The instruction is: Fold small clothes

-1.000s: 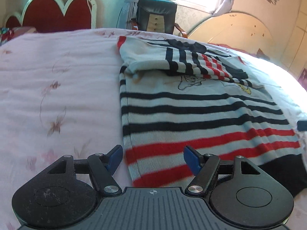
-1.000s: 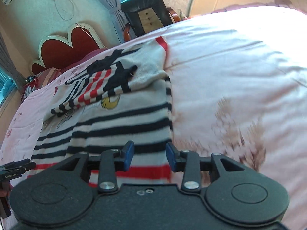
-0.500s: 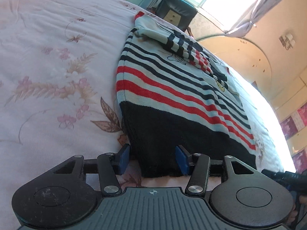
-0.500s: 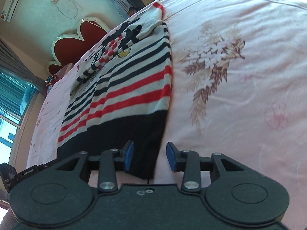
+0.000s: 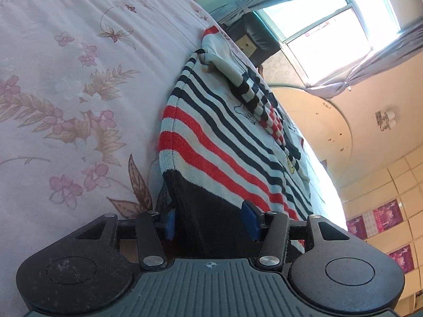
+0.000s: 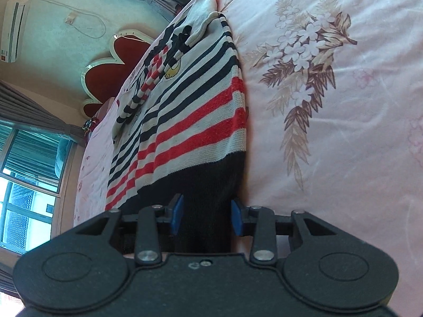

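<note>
Striped red, navy and white knit sweater [image 5: 227,142] is lying on the pink floral bedsheet [image 5: 66,84], its dark hem sitting between the left gripper's [image 5: 210,220] wide jaws and the right gripper's [image 6: 206,215] narrower, unclosed jaws.

Two wrist cameras, low over the bed and aimed along the sweater

The left wrist view is taken from just behind the left gripper [image 5: 210,220], close at the dark hem of the striped sweater [image 5: 224,142], and is faced up its length toward the window [image 5: 333,23]. The right wrist view is set likewise behind the right gripper [image 6: 206,218] at the hem's other corner, faced toward the headboard [image 6: 116,60]. The sweater and floral bedsheet [image 5: 66,92] are shared by both.
</note>
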### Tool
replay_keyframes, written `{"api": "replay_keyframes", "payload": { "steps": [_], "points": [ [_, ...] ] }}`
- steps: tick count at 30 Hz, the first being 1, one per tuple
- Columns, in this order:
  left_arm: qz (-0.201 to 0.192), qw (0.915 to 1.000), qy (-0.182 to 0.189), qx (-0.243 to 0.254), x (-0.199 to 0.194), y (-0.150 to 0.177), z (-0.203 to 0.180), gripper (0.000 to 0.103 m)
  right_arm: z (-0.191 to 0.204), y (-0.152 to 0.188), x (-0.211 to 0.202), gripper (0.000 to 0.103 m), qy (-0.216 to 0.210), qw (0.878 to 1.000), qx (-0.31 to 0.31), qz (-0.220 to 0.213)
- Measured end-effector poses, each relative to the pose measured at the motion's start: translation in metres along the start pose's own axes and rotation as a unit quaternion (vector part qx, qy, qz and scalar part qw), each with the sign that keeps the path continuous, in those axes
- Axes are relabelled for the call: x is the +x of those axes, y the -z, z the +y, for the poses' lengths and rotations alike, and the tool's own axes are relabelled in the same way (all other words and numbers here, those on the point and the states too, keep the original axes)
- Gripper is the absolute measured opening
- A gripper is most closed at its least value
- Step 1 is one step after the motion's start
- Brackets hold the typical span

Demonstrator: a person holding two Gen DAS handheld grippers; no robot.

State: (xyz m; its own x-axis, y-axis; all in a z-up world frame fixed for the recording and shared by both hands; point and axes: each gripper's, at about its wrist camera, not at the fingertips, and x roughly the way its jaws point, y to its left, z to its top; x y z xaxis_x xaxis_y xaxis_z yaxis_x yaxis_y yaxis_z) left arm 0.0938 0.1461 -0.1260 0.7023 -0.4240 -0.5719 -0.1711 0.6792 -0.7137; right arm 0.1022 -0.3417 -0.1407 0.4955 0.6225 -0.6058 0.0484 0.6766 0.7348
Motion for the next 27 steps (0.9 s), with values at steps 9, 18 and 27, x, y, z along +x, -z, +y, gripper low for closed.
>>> {"api": "replay_keyframes", "payload": {
  "steps": [9, 18, 27],
  "points": [
    [0.030, 0.9971, -0.034, 0.061, 0.008, 0.001, -0.016, 0.015, 0.011, -0.002, 0.016, 0.024, -0.001, 1.000, -0.023, 0.017],
    [-0.022, 0.9911, -0.062, 0.115, -0.017, 0.010, -0.033, 0.007, 0.020, 0.006, 0.003, 0.007, 0.011, 0.997, -0.073, -0.004],
    [-0.026, 0.9890, -0.077, 0.124, -0.026, 0.012, -0.022, 0.007, 0.032, 0.002, -0.024, 0.006, 0.005, 0.993, -0.115, -0.034]
  ]
}}
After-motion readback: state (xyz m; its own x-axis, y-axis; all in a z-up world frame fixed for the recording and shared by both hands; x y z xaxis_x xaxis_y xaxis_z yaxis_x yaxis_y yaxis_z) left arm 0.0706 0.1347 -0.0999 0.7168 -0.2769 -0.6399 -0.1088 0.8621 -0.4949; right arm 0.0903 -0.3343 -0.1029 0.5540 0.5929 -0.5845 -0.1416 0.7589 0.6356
